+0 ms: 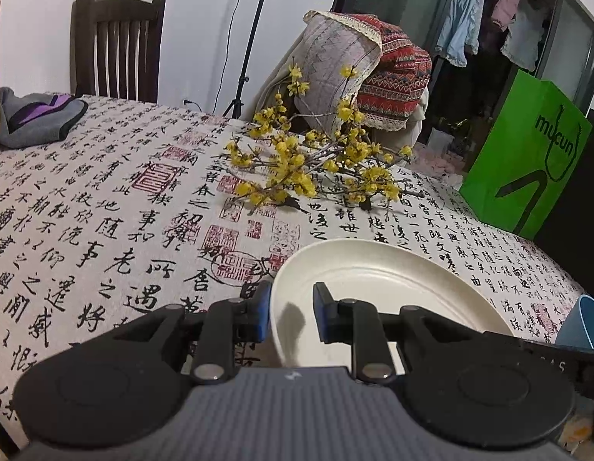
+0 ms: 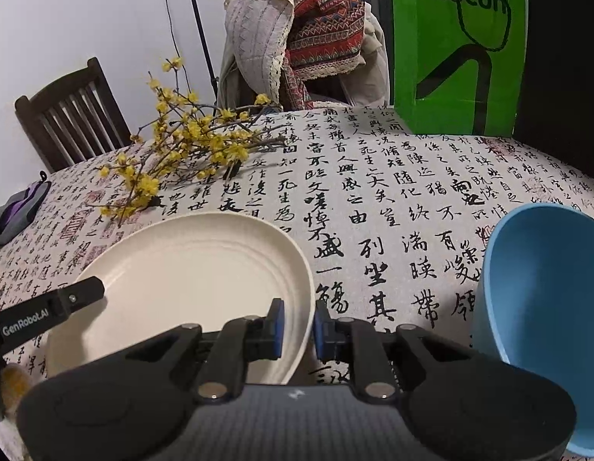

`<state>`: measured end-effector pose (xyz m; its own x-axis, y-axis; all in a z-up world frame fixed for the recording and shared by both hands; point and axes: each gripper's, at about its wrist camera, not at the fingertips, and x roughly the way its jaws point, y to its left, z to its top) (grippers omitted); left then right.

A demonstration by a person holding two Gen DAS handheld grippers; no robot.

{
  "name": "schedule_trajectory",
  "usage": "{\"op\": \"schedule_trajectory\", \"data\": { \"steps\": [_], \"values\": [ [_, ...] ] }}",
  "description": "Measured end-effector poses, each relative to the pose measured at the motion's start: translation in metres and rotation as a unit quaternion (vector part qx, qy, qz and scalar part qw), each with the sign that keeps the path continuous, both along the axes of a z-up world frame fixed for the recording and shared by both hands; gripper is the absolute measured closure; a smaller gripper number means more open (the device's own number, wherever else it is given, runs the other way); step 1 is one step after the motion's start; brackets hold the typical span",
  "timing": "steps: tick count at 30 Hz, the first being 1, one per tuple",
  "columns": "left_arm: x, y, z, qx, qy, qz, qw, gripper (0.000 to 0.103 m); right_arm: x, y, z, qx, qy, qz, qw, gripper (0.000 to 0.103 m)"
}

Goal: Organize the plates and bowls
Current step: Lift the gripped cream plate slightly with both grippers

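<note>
Where jaws pinch opposite rims, plate (image 2: 189, 265) level.

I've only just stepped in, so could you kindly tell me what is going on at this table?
A person is tidying dishes with two hand-held grippers. Both are closed on the rim of the same cream plate: the left gripper on one side, the right gripper on the opposite edge. The plate is on the tablecloth printed with calligraphy. A blue bowl stands just beside it, untouched. Yellow flower branches lie further back.
</note>
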<state>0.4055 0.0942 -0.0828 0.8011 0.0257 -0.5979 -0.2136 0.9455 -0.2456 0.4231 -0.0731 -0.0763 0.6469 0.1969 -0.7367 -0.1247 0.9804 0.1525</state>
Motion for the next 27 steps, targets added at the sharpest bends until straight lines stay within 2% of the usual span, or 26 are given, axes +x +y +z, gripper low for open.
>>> {"op": "schedule_trajectory", "data": {
  "steps": [27],
  "values": [
    [-0.014,-0.003,0.018,0.002,-0.029,-0.005,0.9996,0.080,-0.022,-0.002,0.020,-0.010,-0.058,0.005,0.998,0.089]
  ]
}}
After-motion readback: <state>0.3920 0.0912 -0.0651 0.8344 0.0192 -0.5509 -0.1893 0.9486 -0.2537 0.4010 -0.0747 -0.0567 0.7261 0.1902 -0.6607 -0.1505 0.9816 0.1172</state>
